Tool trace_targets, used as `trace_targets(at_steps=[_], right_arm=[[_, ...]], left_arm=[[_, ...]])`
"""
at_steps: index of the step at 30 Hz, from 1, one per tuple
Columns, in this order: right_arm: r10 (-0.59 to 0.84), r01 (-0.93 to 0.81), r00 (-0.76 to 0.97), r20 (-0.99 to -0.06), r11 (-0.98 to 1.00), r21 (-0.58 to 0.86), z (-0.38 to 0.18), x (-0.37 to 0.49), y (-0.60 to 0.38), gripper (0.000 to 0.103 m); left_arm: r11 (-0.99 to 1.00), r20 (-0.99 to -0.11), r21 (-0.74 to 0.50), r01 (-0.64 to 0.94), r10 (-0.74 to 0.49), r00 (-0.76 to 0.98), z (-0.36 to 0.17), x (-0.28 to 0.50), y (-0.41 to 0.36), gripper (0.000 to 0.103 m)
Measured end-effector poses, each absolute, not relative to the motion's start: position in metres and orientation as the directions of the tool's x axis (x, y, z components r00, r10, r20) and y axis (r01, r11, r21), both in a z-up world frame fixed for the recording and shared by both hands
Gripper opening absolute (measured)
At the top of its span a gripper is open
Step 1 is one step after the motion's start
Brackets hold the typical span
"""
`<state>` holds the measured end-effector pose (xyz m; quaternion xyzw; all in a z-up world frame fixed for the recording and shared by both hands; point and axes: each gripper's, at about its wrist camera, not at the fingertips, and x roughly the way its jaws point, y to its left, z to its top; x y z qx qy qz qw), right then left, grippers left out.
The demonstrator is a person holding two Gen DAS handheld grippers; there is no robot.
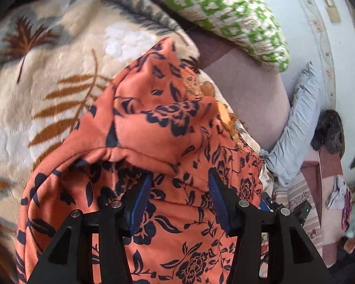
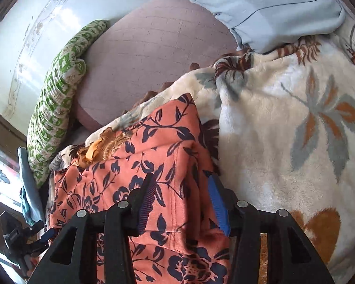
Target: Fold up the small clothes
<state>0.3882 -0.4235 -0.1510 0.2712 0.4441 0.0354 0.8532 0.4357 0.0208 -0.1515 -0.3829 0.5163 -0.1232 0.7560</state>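
An orange garment with a dark blue flower print [image 1: 158,123] lies rumpled and partly doubled over on a cream fleece blanket [image 1: 47,71]. My left gripper [image 1: 179,182] hovers over it, jaws apart, blue pads [image 1: 142,196] clear of the cloth. In the right wrist view the same garment [image 2: 153,146] shows a straight folded edge on its right side. My right gripper [image 2: 181,179] stands open over that edge, the cloth lying under and between its fingers without being pinched. The left gripper [image 2: 23,236] shows dimly at that view's lower left.
The leaf-patterned blanket [image 2: 284,118] covers a bed. A green and white patterned pillow [image 1: 224,11] and a pale blue pillow [image 1: 298,123] lie by a mauve mattress [image 1: 246,94]. A pale wall [image 2: 23,35] runs behind, and floor rugs [image 1: 303,203] lie beyond the bed's edge.
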Motion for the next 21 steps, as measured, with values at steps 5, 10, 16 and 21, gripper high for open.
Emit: trace_targets(at_steps=[5, 10, 16, 21], right_arm=[[0.253, 0.094, 0.601, -0.758, 0.919, 0.382, -0.142, 0.404, -0.398, 0.008], [0.324, 0.001, 0.763, -0.559, 0.864, 0.503, -0.083, 0.395, -0.412, 0.008], [0.251, 0.157, 0.606, -0.755, 0.892, 0.423, -0.162, 0.407, -0.420, 0.008], [0.159, 0.207, 0.618, -0.770, 0.912, 0.355, -0.154, 0.400, -0.412, 0.016]], left_arm=[[0.556, -0.648, -0.759, -0.338, -0.596, 0.475, -0.173, 0.462, 0.045, 0.030], [0.632, -0.673, -0.712, -0.306, -0.489, 0.554, -0.156, 0.464, 0.061, 0.019], [0.630, -0.695, -0.704, -0.327, -0.515, 0.503, -0.195, 0.442, 0.062, 0.014], [0.638, -0.694, -0.704, -0.313, -0.523, 0.495, -0.186, 0.439, 0.061, 0.014]])
